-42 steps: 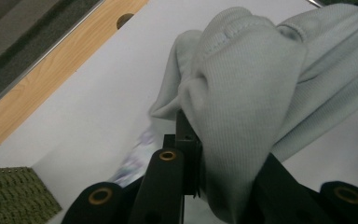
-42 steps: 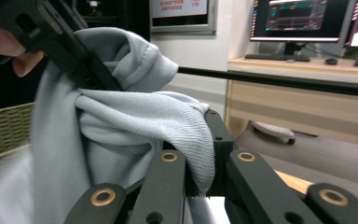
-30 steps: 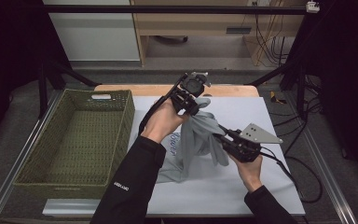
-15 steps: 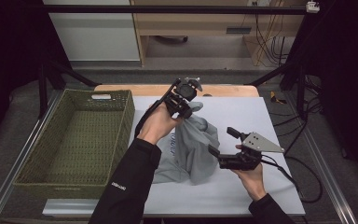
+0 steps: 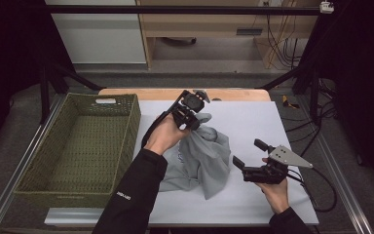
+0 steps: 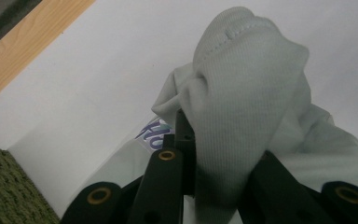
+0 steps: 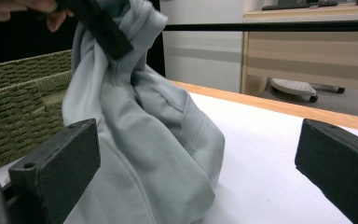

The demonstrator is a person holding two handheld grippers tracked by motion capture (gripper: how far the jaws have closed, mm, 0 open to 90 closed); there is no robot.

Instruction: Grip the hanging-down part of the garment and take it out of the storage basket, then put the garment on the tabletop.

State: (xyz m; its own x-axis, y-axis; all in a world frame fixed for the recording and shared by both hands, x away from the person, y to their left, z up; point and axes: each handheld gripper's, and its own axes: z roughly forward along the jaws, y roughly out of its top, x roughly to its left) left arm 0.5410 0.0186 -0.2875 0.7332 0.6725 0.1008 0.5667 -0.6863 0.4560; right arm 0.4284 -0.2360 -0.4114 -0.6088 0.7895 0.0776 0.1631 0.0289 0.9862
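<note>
A pale grey shirt (image 5: 209,156) with printed lettering hangs in a bunch from my left gripper (image 5: 194,122), and its lower part slumps on the white table top. In the left gripper view the jaws (image 6: 214,182) are shut on a fold of the shirt (image 6: 247,70). My right gripper (image 5: 247,152) is low over the table, just right of the shirt and apart from it. Its jaws have just been opening and now stand wide, with nothing pinched. In the right gripper view (image 7: 198,163) the shirt (image 7: 144,130) lies ahead of them.
A green woven basket (image 5: 135,122) stands at the table's left, and its wall (image 7: 23,84) rises behind the shirt. A wooden strip (image 5: 233,94) edges the far side of the table. Bare white surface (image 5: 253,117) spreads right of the shirt. Cables trail at the right.
My right gripper has let go of the shirt, opened wide and drawn back to the right and down. The left gripper has sunk with the shirt, which now slumps on the table.
</note>
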